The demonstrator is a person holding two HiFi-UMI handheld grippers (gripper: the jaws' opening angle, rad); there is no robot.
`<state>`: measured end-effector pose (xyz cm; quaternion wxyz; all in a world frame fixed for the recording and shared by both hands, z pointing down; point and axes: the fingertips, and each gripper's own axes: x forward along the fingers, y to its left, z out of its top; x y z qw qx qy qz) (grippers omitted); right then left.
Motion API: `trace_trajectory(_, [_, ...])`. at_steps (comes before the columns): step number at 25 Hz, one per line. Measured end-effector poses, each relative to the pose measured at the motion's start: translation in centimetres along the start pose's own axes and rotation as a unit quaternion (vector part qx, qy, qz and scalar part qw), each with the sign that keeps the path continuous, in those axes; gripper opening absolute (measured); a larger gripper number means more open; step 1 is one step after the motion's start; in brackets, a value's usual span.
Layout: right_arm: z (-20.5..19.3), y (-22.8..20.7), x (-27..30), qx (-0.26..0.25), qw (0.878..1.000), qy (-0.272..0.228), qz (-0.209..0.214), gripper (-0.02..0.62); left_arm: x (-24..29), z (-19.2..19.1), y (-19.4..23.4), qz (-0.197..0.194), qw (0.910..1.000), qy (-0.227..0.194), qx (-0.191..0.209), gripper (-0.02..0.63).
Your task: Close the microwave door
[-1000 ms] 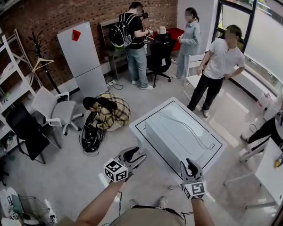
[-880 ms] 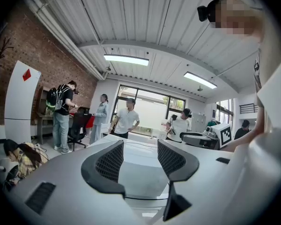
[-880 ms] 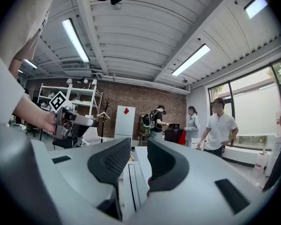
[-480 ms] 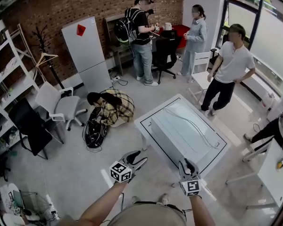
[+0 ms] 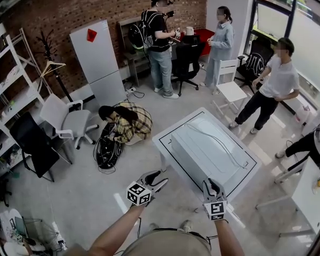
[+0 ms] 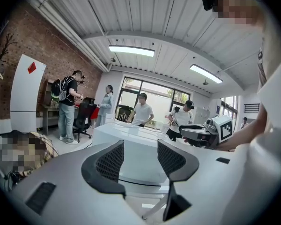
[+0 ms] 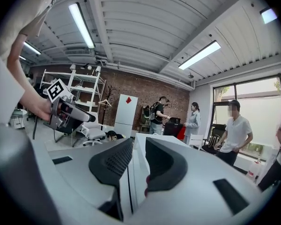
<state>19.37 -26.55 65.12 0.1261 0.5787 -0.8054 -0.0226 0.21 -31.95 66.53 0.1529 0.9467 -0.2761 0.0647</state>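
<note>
support: white table (image 5: 161, 141) | on it: white microwave (image 5: 208, 149), near middle

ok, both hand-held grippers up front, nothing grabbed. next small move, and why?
Probably step in and carry the right hand-held gripper toward the white box-shaped microwave on the white square table. Both it and the left hand-held gripper hang open, short of the microwave, touching nothing; the door does not show from here.

Left gripper (image 6: 140, 146) jaws apart — white microwave (image 6: 131, 130) ahead, right gripper (image 6: 189, 132) alongside
</note>
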Motion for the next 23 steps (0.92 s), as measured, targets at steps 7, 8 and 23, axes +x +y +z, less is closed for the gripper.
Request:
trace_trajectory(7, [0.7,0.4,-0.6,-0.007,1.000,0.004,-0.002,0.086,-0.8,0.1,0.0,-0.005,1.0000,0.001,-0.006,0.230])
trace_trajectory(8, [0.8,0.4,-0.6,-0.007,1.000,0.003,-0.003,0.086,-0.7,0.2,0.0,-0.006,1.0000,0.000,-0.006,0.230])
trace_trajectory(23, [1.7,-1.2,-2.0,0.001,1.000,-0.007,-0.014,0.081,1.3,0.6,-1.6,-0.024,0.9997,0.005,-0.008,0.230])
